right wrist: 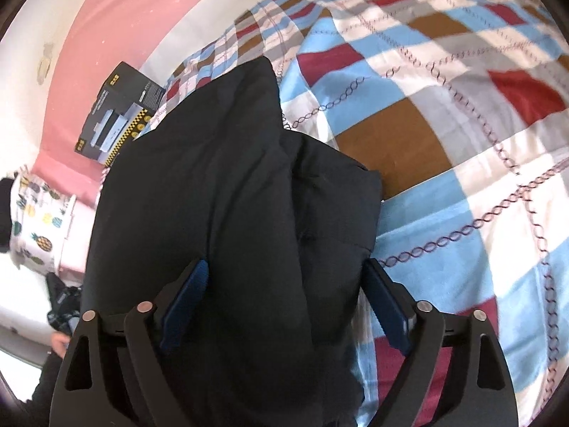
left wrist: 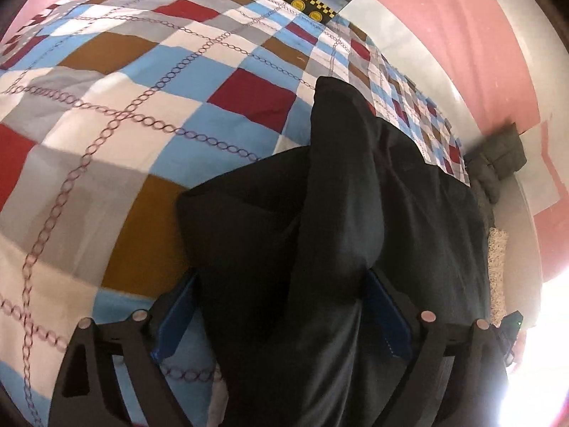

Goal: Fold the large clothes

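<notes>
Holding black garment point(left wrist: 341, 220) over bed point(left wrist: 149, 114) | left gripper point(left wrist: 281, 316), right gripper point(right wrist: 284, 306): jaws wide, fabric bunched between; whether we grip it, cannot tell | risk: slippery bulk slides out, fold collapses

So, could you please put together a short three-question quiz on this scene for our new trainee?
1. True or false: the black jacket lies on a plain white sheet.
2. What sits between the jaws of the left gripper?
A. the cardboard box
B. black jacket fabric
C. nothing
3. Fill in: the checked bedspread carries a printed ____ pattern along its lines.

Key:
1. False; it lies on the checked bedspread.
2. B; the right gripper has jacket fabric between its jaws too.
3. Chain.
</notes>
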Motion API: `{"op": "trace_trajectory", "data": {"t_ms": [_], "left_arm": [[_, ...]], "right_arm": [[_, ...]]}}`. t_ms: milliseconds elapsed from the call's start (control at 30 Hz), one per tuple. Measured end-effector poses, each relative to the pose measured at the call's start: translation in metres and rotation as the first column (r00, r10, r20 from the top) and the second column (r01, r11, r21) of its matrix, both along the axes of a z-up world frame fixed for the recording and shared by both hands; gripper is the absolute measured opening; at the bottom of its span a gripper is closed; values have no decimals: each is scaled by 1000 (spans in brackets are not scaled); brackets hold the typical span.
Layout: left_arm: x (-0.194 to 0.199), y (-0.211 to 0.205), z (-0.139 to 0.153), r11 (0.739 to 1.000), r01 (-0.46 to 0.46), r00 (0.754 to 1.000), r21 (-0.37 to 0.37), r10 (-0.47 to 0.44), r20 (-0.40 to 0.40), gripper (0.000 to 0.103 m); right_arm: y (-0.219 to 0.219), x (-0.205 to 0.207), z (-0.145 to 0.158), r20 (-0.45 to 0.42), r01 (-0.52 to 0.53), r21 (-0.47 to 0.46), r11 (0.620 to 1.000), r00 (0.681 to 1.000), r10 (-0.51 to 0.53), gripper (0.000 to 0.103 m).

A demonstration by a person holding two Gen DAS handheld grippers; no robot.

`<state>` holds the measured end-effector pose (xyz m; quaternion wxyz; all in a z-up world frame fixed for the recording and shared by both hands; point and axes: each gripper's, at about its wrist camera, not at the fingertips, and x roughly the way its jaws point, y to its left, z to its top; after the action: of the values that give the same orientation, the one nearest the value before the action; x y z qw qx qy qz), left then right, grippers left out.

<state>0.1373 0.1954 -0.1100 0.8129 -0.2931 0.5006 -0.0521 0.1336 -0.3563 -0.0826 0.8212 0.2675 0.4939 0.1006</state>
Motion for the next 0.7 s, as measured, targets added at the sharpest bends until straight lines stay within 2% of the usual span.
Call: {"op": "trace_trajectory", "data": {"t_ms": [133, 267, 400, 533, 700], "left_arm": [[10, -2, -5, 1000, 15, 1000, -8, -15, -9, 100], [5, 1, -5, 999, 16, 1000, -35, -16, 3, 97], [-15, -6, -5, 994, 61, 998, -87, -60, 15, 94], [-27, -9, -9, 983, 95, 995, -158, -93, 19, 94], [-5, -14, -9, 986, 89, 995, -143, -95, -33, 95]], "right_arm": [[-6, 7, -8, -18, -1, 69, 998, 1000, 2, 89], [-9, 9, -13, -33, -5, 124, 992, 999, 9, 89], [-4, 3, -14, -62, -40, 174, 984, 997, 52, 82], [1, -8, -18, -62, -101, 215, 971, 991, 117, 81], [5, 6, -22, -76, -97, 219, 971, 990, 116, 81]]}}
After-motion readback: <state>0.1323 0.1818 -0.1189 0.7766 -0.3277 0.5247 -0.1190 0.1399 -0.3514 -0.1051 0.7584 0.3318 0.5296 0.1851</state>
